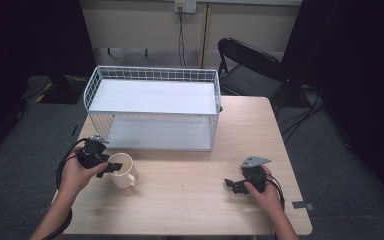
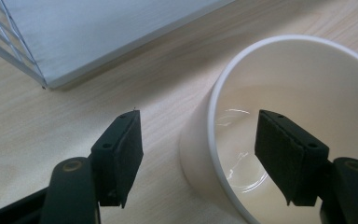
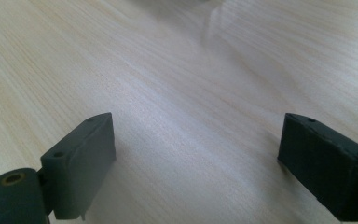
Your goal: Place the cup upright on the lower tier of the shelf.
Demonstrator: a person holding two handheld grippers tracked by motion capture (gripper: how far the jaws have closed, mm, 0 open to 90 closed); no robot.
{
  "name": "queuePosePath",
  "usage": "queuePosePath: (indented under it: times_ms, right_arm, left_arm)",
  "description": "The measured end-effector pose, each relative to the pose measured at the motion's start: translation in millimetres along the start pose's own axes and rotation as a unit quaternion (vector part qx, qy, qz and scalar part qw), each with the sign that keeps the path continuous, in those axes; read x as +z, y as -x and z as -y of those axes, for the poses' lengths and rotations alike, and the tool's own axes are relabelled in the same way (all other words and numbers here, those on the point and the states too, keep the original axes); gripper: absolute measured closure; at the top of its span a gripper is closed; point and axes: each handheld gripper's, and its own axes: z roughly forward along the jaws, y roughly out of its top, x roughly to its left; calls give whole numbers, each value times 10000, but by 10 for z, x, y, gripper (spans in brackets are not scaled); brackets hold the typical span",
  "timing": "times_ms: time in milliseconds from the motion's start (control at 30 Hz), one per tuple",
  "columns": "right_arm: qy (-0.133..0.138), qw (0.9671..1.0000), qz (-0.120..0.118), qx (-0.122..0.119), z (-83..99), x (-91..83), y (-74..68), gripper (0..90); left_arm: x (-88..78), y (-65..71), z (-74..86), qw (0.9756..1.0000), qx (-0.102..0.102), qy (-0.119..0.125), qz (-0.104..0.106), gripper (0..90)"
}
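A cream-white mug [image 1: 123, 170] stands upright on the wooden table [image 1: 190, 200], near its left side. My left gripper [image 1: 111, 167] is open and straddles the mug's rim [image 2: 214, 93]: one pad [image 2: 123, 154] sits outside the wall, the other pad [image 2: 286, 154] hangs inside the mug. The mug's inside [image 2: 307, 93] looks empty and glossy. My right gripper [image 1: 234, 185] rests low over bare table at the right, open wide with nothing between its jaws [image 3: 196, 163].
A white wire rack [image 1: 152, 107] with two white shelves stands at the back of the table; its lower shelf corner [image 2: 46, 84] lies just beyond the mug. A black folding chair [image 1: 250, 65] stands behind the table's right corner.
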Motion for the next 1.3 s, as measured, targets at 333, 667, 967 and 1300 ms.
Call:
queuePosePath:
  times_ms: [333,667,967,1300]
  right_arm:
    - [1,10000,0,0,0,0,0,102]
    - [0,10000,0,-1,0,0,0,102]
    - [1,10000,0,0,0,0,0,102]
    - [0,10000,0,-1,0,0,0,102]
  left_arm:
    - [62,-7,12,9999,-22,-129,-56,504]
    - [91,-1,-10,9992,10,-397,15,673]
    - [72,-8,-22,9981,138,-579,-151,829]
    - [33,-61,103,9994,-250,-29,-237,833]
